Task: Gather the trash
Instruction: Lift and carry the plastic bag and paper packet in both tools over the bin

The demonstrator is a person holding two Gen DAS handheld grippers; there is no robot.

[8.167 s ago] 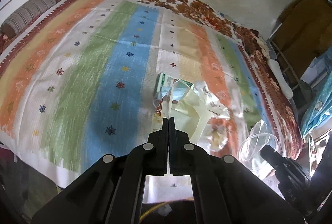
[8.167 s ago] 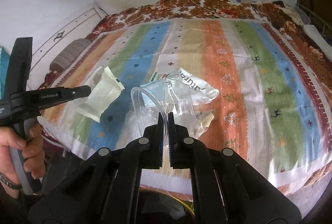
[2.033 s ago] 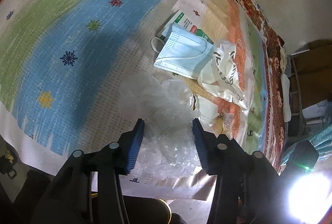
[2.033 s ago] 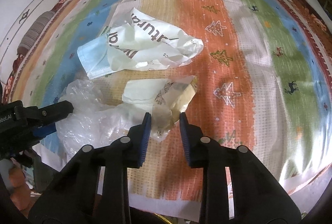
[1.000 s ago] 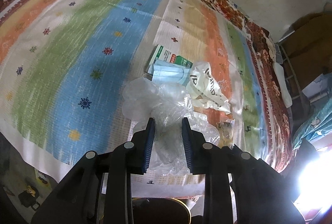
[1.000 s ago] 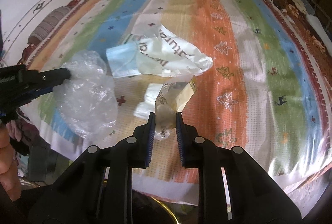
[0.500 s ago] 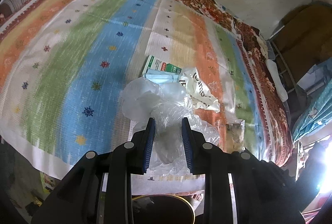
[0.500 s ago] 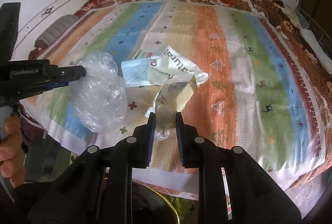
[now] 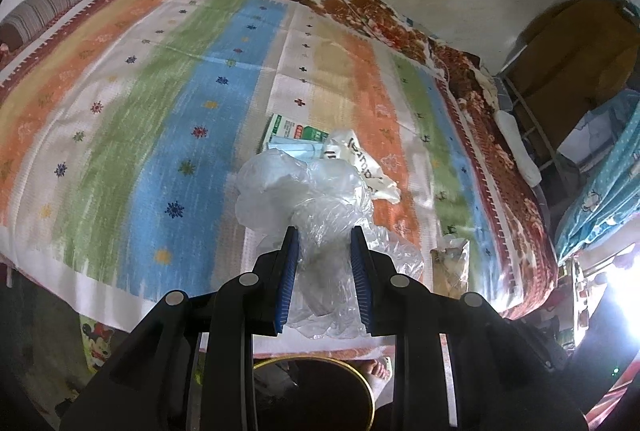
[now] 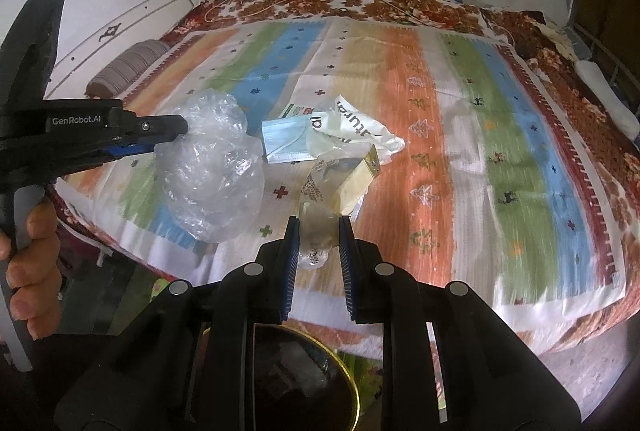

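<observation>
My left gripper is shut on a crumpled clear plastic bag, which hangs lifted above the near edge of the striped bedspread. From the right wrist view the same bag dangles off the left gripper. My right gripper is shut on a clear and cream snack wrapper, raised off the bed; that wrapper also shows at lower right in the left wrist view. A blue face mask, a white printed bag and a green-white packet lie on the bed.
A dark round bin with a gold rim stands on the floor under both grippers, against the bed's near edge. A striped bolster lies at the far left. A person's hand grips the left tool. Shelving stands at right.
Both grippers rose and drew back toward the bed's near edge, carrying the plastic bag and the wrapper. More of the bed and the wall came into view.
</observation>
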